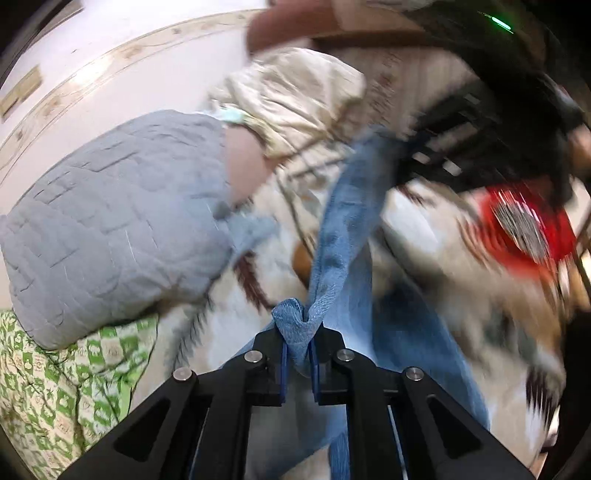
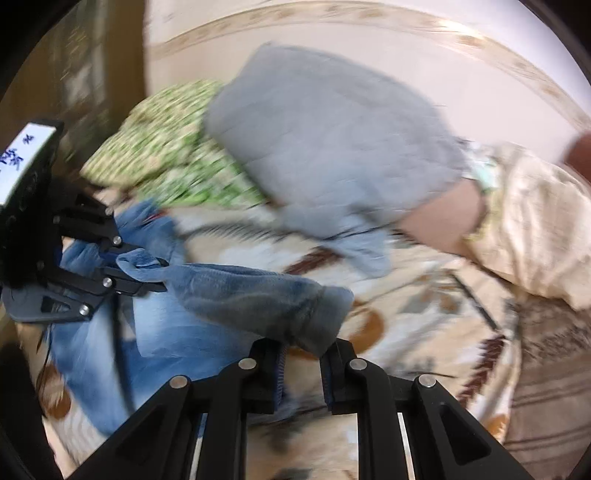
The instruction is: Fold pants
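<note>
The blue pants (image 1: pixel 351 229) hang as a stretched band between my two grippers above a leaf-patterned bed cover (image 2: pixel 424 332). In the left wrist view my left gripper (image 1: pixel 297 343) is shut on a bunched corner of the blue cloth. The band runs up and to the right toward my right gripper (image 1: pixel 417 147), which is blurred there. In the right wrist view my right gripper (image 2: pixel 304 349) pinches the other bunched end of the pants (image 2: pixel 229 291). At the left of that view, my left gripper (image 2: pixel 162 274) clamps its end. More blue cloth droops below it.
A grey quilted pillow (image 1: pixel 110 221) lies on a green patterned blanket (image 1: pixel 55 387) toward the wall. A cream cushion (image 1: pixel 288 96) sits beside it. A blurred red and silver item (image 1: pixel 524 229) shows at the right. The pale wall with a patterned border (image 2: pixel 369 14) is behind.
</note>
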### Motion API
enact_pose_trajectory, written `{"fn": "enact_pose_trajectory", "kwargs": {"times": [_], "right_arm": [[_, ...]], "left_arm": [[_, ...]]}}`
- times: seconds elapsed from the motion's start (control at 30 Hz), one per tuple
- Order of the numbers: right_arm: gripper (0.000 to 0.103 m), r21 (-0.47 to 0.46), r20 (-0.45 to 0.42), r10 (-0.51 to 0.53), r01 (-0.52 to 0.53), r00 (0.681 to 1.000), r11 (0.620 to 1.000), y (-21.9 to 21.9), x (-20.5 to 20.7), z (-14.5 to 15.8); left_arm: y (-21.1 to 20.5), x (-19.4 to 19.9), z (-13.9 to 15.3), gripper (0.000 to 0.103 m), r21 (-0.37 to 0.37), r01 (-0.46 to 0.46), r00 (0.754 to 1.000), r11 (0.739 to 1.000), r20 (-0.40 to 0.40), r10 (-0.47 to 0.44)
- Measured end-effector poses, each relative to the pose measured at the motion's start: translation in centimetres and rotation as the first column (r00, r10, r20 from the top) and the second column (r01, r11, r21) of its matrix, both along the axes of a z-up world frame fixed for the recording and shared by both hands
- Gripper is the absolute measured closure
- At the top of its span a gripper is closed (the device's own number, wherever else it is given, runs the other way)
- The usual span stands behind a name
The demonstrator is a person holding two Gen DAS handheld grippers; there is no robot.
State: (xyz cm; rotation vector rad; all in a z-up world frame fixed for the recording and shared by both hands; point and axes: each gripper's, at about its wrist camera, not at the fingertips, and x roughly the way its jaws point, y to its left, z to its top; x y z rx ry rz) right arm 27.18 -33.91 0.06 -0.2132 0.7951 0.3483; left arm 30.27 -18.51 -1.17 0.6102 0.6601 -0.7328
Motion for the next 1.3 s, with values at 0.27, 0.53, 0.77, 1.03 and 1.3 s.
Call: {"fn": "enact_pose_trajectory", "kwargs": {"times": [0.27,0.53,0.77,1.03,1.3], "right_arm": [[0.086,0.015,-0.104,-0.276,0.279,0.955,0.960,-3.0,4.1,-4.7],[0.011,0.038,-0.122,-0.333,0.339,0.935,0.940,-4.3,2.0,-5.3],[0.005,0.223,-0.180,-0.332,0.367,0.926,0.903,-5.5,-3.3,-1.1],[0.003,0.333,-0.354,-0.197,0.320,0.914,0.887,-2.7,-5.6,-2.9],[0.003,0.408,-0.542,-0.180,0.444,0.821,0.798,-1.1,-2.7,-7.9]], "left_arm": [[-4.5,7.1,-4.7,0.091,0.044,-0.179,0.979,0.983,-0.093,0.182],[-1.6,5.0,-4.1,0.012,0.020,-0.285,0.954,0.958,-0.089,0.285],[3.9,-2.0,-0.5,0.000,-0.105,-0.319,0.935,0.942,-0.199,0.295],[5.7,-10.8,-3.4,0.000,-0.166,-0.222,0.939,0.961,-0.302,0.165],[2.0,-13.7,-7.7,0.000,-0.167,-0.194,0.957,0.967,-0.250,0.149]]}}
